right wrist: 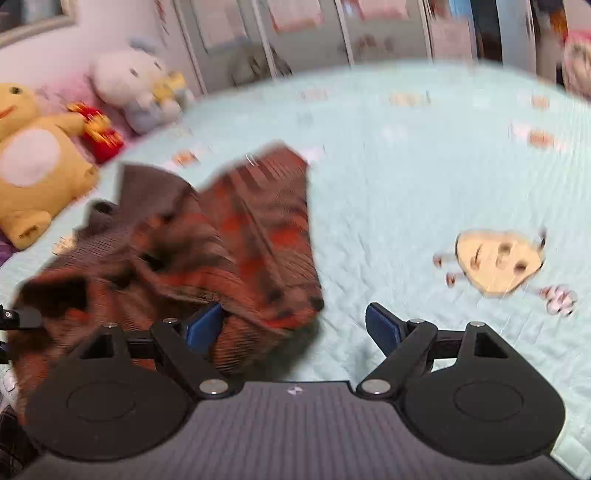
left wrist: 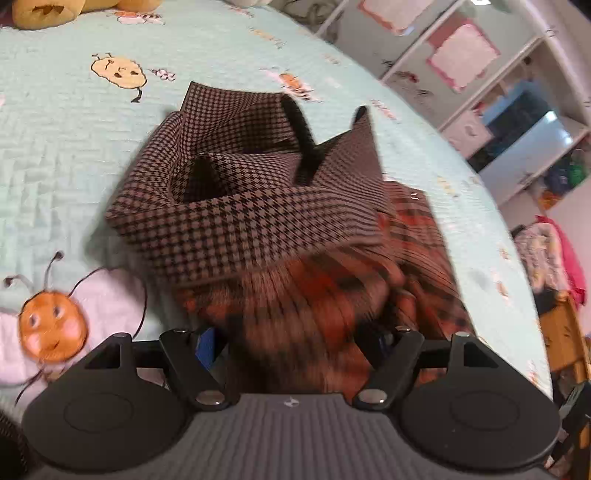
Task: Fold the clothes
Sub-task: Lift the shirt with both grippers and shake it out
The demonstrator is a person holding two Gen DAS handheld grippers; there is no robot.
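Observation:
A brown-and-black houndstooth garment (left wrist: 240, 206) lies crumpled on the pale green bedspread (left wrist: 74, 166), with a loose fold standing up in its middle. An orange-and-brown plaid garment (left wrist: 314, 306) lies bunched beneath and in front of it. My left gripper (left wrist: 295, 343) stands wide apart with the plaid cloth between its fingers, and a gap shows beside the left pad (left wrist: 205, 350). In the right wrist view the plaid garment (right wrist: 240, 240) is heaped at the left. My right gripper (right wrist: 295, 325) is open; its left pad (right wrist: 205, 325) is at the cloth's edge and its right pad (right wrist: 384, 328) is over bare bedspread (right wrist: 406, 184).
Plush toys sit along the bed's far side: a yellow one (right wrist: 33, 162) and a white one (right wrist: 136, 85). White shelves with bins (left wrist: 498, 92) stand beyond the bed's right edge. Cabinet doors (right wrist: 295, 33) are behind the bed. Cartoon bee prints (left wrist: 51, 325) mark the cover.

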